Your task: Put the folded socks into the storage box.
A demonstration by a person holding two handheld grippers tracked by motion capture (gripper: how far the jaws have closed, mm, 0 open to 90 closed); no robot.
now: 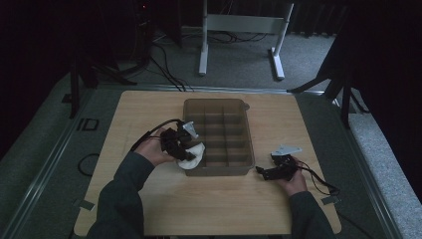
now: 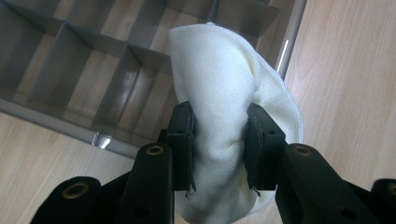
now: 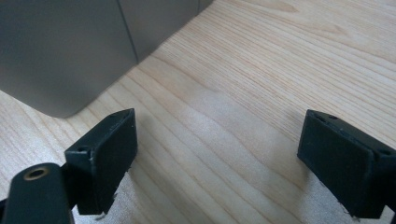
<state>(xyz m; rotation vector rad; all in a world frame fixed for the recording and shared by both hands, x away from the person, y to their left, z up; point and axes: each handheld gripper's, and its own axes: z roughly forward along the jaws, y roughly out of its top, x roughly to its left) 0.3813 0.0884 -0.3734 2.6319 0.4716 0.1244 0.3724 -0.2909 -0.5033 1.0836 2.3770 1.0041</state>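
Note:
A white rolled cloth is pinched between the black pads of my left gripper, which is shut on it. In the high view that gripper holds the cloth over the near left corner of the grey divided tray. Several tray compartments lie beyond the cloth in the left gripper view. My right gripper rests low on the table to the right of the tray's near corner. Its jaws stand wide apart over bare wood, nothing between them.
The tray's grey outer wall stands just beyond my right gripper. The wooden tabletop sits on a dark floor mat. A white table frame and cables lie on the carpet behind.

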